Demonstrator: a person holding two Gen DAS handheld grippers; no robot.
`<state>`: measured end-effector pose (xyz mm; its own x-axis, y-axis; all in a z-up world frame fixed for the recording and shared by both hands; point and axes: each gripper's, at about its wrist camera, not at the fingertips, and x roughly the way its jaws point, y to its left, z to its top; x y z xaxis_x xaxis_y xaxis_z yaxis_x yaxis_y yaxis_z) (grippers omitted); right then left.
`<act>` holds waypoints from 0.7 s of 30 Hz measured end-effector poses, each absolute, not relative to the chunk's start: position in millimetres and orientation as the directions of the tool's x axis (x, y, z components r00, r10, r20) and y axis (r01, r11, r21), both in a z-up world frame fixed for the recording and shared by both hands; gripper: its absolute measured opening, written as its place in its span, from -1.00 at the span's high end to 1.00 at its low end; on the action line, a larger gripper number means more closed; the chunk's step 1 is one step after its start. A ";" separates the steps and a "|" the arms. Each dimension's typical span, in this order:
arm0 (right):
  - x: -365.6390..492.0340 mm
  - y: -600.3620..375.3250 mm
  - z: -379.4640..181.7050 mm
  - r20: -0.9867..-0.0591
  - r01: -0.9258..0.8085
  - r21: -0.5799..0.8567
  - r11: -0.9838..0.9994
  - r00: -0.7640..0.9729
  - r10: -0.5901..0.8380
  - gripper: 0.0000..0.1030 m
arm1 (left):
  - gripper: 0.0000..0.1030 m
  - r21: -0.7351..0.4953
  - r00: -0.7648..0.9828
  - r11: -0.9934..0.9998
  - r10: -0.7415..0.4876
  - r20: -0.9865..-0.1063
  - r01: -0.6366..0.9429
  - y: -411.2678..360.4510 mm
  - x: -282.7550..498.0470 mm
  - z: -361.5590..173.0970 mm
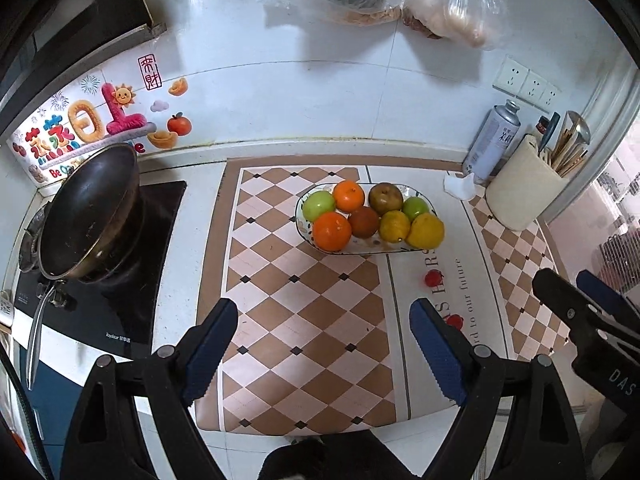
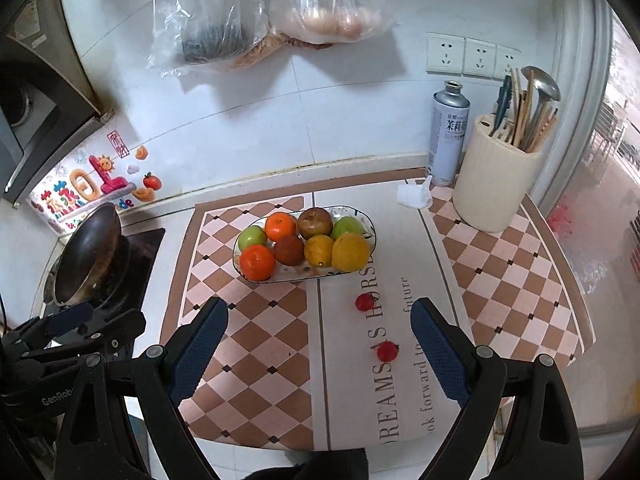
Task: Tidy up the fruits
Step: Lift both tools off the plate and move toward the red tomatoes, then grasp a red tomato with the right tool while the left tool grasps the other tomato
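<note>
Eight fruits plated, both grippers wide and empty

Eight fruits fill the oval plate [image 2: 362,218] on the checked mat [image 2: 256,344]: two oranges, two green apples, two yellow citrus, one reddish-brown fruit [image 2: 289,250] and one brownish one [image 2: 315,222] at the back, possibly a pear. Two small red spots [image 2: 364,302] sit on the mat's lettering; printed or real, hard to say. Around it: a dark wok [image 1: 90,210] on the stove at left, a spray can [image 2: 447,132], a cream utensil holder [image 2: 494,176] and a crumpled tissue [image 2: 414,195] at right, two plastic bags [image 2: 260,12] on the wall. Nothing blocks the plate. Left gripper [image 1: 324,352] hovers with fingers spread, gripping nothing; right gripper [image 2: 320,350] likewise, well short of the fruit.
</note>
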<state>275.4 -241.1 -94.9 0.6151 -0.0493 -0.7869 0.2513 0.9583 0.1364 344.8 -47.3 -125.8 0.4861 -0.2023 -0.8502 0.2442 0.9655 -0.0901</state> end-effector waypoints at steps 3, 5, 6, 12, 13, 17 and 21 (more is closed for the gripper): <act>272.6 -245.2 -97.7 -0.779 0.266 0.149 0.952 0.625 -0.052 -0.84 | -0.71 -0.072 0.516 0.971 -0.184 -0.837 0.230 -47.0 346.7 -126.6; 272.6 -253.5 -105.6 -0.779 0.275 0.171 0.946 0.625 -0.040 -0.84 | -0.77 -0.065 0.521 0.974 -0.172 -0.836 0.216 -47.2 350.3 -129.8; 273.3 -258.5 -111.2 -0.783 0.279 0.187 0.942 0.621 -0.028 -0.84 | -0.96 -0.065 0.514 0.975 -0.169 -0.841 0.213 -48.5 353.0 -132.8; 289.8 -304.8 -165.4 -0.831 0.325 0.272 0.906 0.555 0.051 -0.82 | -0.98 0.016 0.487 0.976 -0.095 -0.868 0.219 -70.1 364.3 -159.3; 293.4 -316.2 -181.3 -0.845 0.339 0.268 0.902 0.533 0.050 -0.78 | -0.98 0.031 0.482 0.976 -0.080 -0.872 0.217 -74.0 366.3 -164.0; 306.5 -346.8 -240.5 -0.897 0.366 0.238 0.900 0.438 0.059 -0.49 | -0.98 0.081 0.447 0.972 -0.026 -0.894 0.220 -97.1 377.3 -191.7; 315.0 -361.5 -299.6 -0.934 0.367 0.236 0.900 0.340 0.106 -0.27 | -0.98 0.174 0.406 0.956 0.065 -0.912 0.237 -127.0 391.2 -228.1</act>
<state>315.0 -361.5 -299.6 0.3400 0.1063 -0.9344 0.3667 0.9000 0.2358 391.2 -127.0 -228.1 0.4059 0.0653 -0.9116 0.2371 0.9558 0.1741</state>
